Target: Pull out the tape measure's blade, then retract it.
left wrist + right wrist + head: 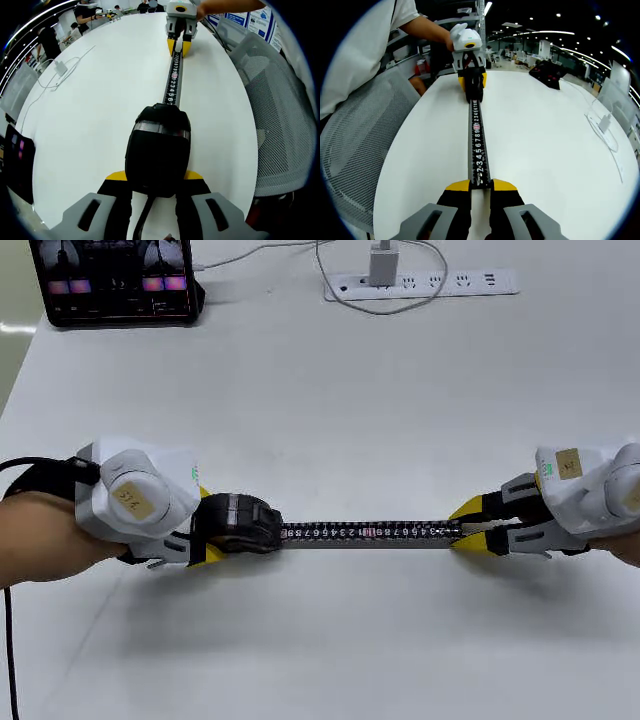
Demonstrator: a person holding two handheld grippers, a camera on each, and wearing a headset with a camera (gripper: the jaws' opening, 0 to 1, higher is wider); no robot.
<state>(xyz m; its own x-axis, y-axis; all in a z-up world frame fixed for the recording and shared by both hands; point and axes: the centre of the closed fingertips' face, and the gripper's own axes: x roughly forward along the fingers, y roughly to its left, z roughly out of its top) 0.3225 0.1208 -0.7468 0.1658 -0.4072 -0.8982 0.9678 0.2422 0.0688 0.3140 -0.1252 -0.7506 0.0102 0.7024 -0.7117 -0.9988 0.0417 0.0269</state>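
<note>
A black tape measure case [238, 524] sits low over the white table, with my left gripper [205, 530] shut on it; in the left gripper view the case [159, 150] bulges between the yellow fingertips. Its dark numbered blade [370, 532] runs out to the right in a straight line just above the table. My right gripper [464, 527] is shut on the blade's end. In the right gripper view the blade [478, 155] stretches away from my right gripper [480, 186] to the case [472, 89]. The left gripper view shows the blade [172, 85] reaching the right gripper [179, 46].
A tablet [115, 280] with a lit screen stands at the table's far left. A white power strip [425, 284] with a charger and cable [270, 250] lies at the far edge. A mesh chair [280, 110] stands beside the table. The table [330, 420] lies bare between.
</note>
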